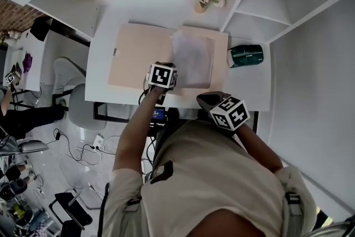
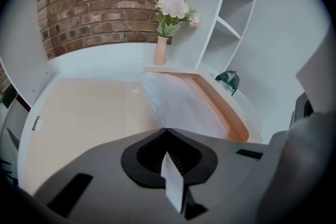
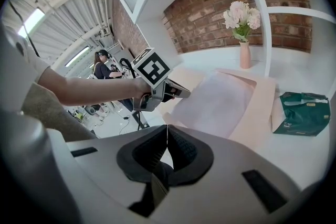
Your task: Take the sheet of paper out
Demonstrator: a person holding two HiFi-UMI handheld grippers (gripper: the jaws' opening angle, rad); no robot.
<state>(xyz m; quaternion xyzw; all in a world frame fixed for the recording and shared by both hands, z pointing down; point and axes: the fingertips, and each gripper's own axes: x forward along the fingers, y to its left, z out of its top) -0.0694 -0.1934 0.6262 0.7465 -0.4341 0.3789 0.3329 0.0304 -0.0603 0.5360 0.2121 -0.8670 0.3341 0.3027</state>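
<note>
The left hand-held gripper, jaws closed at the near corner of the sheet of paper lying in the open folder mid-surface, is seemingly starting the pull-out (a firm pinch looks unconfirmed), while the right hand-held gripper, closed and empty, is waiting off the near edge.

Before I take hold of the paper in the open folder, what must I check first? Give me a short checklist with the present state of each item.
1. Folder lies open: ok.
2. Sheet of paper uncovered on the folder's right half: ok.
3. Left gripper open for a grasp: not ok, jaws together with nothing between them.
4. Right gripper ready: not ok, jaws together, held short of the folder.
5. Nothing resting on the sheet: ok, the green pouch and the vase stand off the folder.
6. Sheet loose, not clipped or sleeved: cannot tell.
</note>
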